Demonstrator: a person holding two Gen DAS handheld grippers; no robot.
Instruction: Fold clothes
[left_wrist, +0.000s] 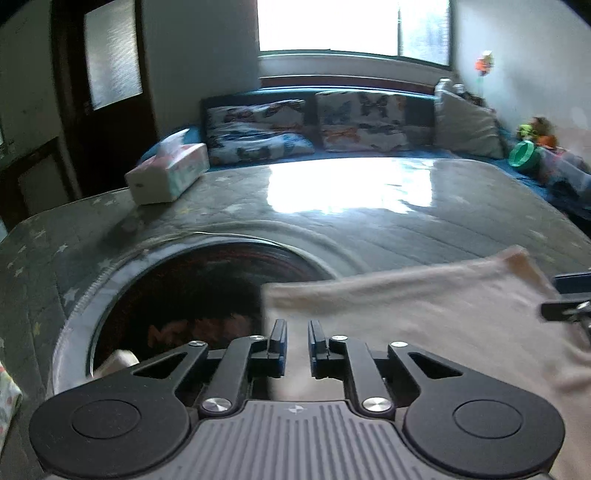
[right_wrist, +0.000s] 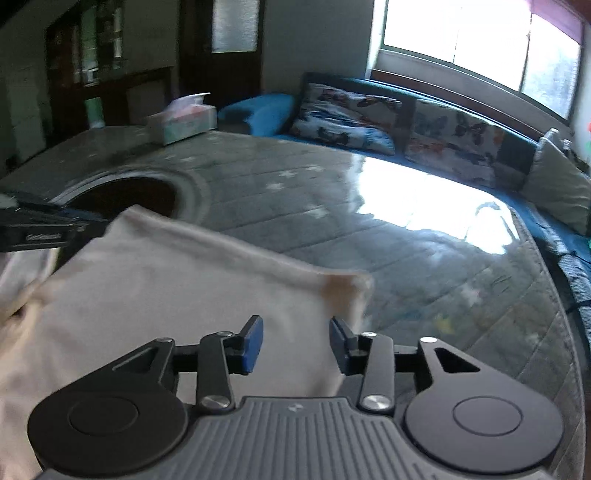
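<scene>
Cardboard tissue box (left_wrist: 168, 168), tissue (right_wrist: 192, 99) protruding

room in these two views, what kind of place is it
Most likely a home living room: a blue sofa with butterfly cushions under a window, and a tissue box on the covered table.

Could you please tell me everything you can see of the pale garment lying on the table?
The pale garment is cream, soft-looking fabric, lying fairly flat on the grey star-patterned table cover, beside its round dark opening. One far corner carries a brownish mark. The left claw sits over its left edge, narrowly parted; the right claw is open above its right edge. Neither visibly pinches it.
</scene>
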